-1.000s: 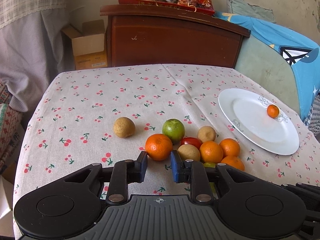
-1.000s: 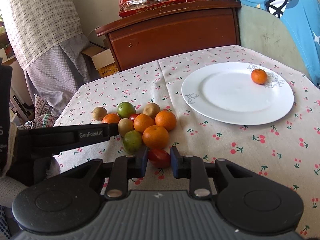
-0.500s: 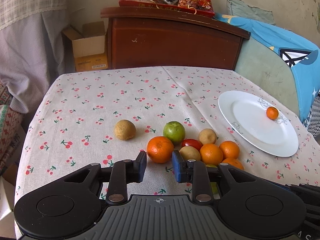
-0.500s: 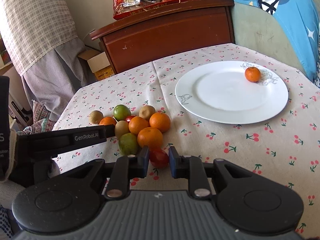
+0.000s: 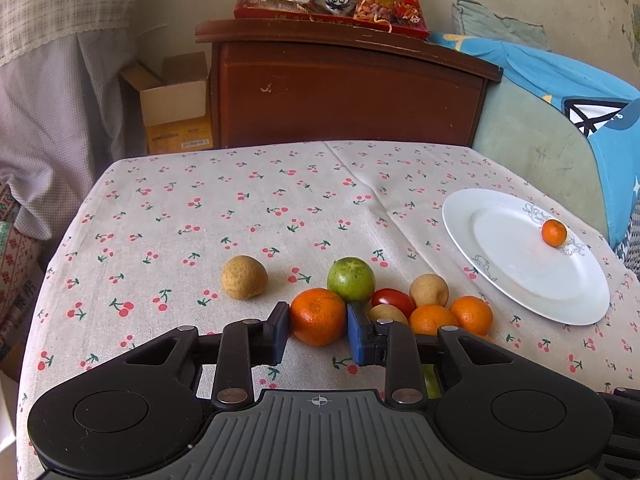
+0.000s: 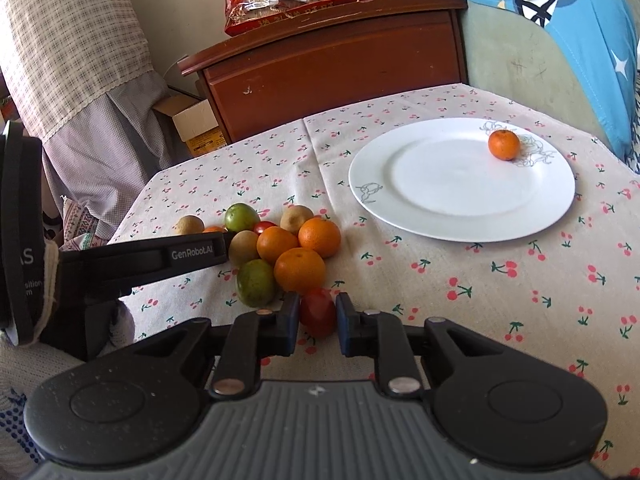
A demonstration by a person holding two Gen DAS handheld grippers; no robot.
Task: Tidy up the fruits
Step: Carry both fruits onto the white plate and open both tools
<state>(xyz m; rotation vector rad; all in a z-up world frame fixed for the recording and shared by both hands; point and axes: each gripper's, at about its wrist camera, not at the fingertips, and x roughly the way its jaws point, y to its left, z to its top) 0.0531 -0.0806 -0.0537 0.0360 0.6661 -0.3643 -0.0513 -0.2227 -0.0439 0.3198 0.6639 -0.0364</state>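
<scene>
We hold the left gripper (image 5: 318, 326) low over the cherry-print tablecloth (image 5: 240, 208), its two fingers set on either side of a large orange (image 5: 317, 316); the pads look to be touching its flanks, pinching it at the near left of the fruit cluster. Just behind that orange sits a green fruit (image 5: 351, 279), and further left, apart from the rest, a brown round fruit (image 5: 243, 277). To the right of the orange we see a red tomato (image 5: 393, 302), a second brown fruit (image 5: 429, 290) and two more oranges (image 5: 452, 316) packed close together.

Our right gripper (image 6: 317, 318) closes around a small red tomato (image 6: 318, 311) at the near edge of the same cluster, fingers pressed against its sides. Just beyond it lie an orange (image 6: 299, 270) and a green fruit (image 6: 255, 283), touching each other.

The white plate (image 6: 440, 200) rests to the far right of the cluster, well apart from it, with one small orange (image 6: 503, 144) near its far rim. A wooden cabinet (image 5: 348, 92) stands beyond the table.
</scene>
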